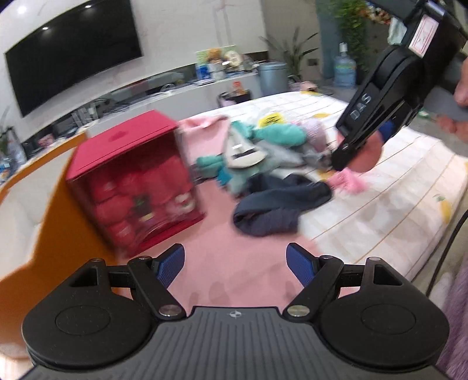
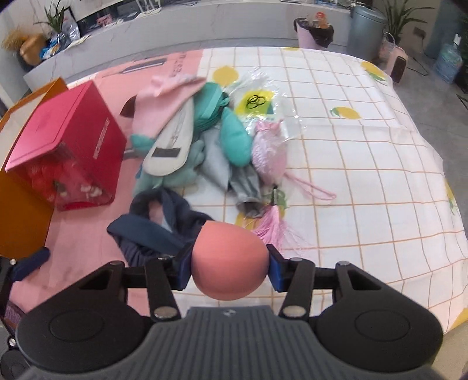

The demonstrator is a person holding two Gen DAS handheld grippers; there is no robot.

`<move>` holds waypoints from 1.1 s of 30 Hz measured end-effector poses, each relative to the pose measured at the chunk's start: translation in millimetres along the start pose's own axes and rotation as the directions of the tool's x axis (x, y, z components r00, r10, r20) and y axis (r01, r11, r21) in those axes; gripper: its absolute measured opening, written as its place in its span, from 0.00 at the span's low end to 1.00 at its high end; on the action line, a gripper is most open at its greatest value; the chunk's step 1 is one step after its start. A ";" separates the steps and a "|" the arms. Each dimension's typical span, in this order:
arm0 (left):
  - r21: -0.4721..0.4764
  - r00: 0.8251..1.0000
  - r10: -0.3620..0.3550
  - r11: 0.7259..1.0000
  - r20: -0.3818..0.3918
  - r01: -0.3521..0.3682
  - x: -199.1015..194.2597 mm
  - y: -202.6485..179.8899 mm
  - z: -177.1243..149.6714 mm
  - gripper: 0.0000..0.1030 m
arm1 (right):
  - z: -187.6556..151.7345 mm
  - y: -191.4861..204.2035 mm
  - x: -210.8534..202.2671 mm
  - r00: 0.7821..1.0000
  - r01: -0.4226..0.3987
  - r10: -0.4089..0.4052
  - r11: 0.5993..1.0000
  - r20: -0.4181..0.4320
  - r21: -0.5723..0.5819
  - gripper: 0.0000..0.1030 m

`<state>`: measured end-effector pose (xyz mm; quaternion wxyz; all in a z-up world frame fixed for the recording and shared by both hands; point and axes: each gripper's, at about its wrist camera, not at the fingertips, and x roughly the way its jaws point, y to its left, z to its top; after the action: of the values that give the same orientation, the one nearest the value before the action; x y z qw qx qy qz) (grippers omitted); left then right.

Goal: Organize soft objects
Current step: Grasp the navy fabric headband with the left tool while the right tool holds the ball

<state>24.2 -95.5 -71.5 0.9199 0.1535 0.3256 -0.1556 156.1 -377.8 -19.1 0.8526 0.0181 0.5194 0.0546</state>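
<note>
Right tongs were clenched on a smooth salmon-pink foam ball, lifted off the bed just right of the red window box. It looked light and squishy, so gripping across the middle seemed best. Left tongs hung released.

place: home living room | cues: wall TV; quilted mattress; potted plant

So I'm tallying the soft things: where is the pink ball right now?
The pink ball is clamped in the right tongs, low in the right wrist view, above the bed just beside the dark blue garment.
</note>
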 end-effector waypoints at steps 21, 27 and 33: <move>-0.122 0.979 -0.194 0.975 -0.061 0.186 94.3 -11.7 43.2 0.76 | 2.4 7.6 25.9 0.998 -0.026 0.023 0.998 -0.055 -0.058 0.49; -0.154 0.990 -0.136 0.980 -0.046 0.127 91.1 -9.1 39.7 0.38 | 0.5 11.1 29.2 0.997 -0.018 0.013 0.997 -0.070 -0.081 0.49; -0.296 0.988 -0.140 0.948 -0.060 0.117 86.6 13.3 39.2 0.18 | 0.4 15.3 29.1 0.998 -0.016 0.009 0.994 -0.069 -0.104 0.49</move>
<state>114.9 -114.6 -96.1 0.9064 0.0008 0.3912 -0.1592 168.5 -359.4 -43.3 0.8337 -0.0254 0.5447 0.0877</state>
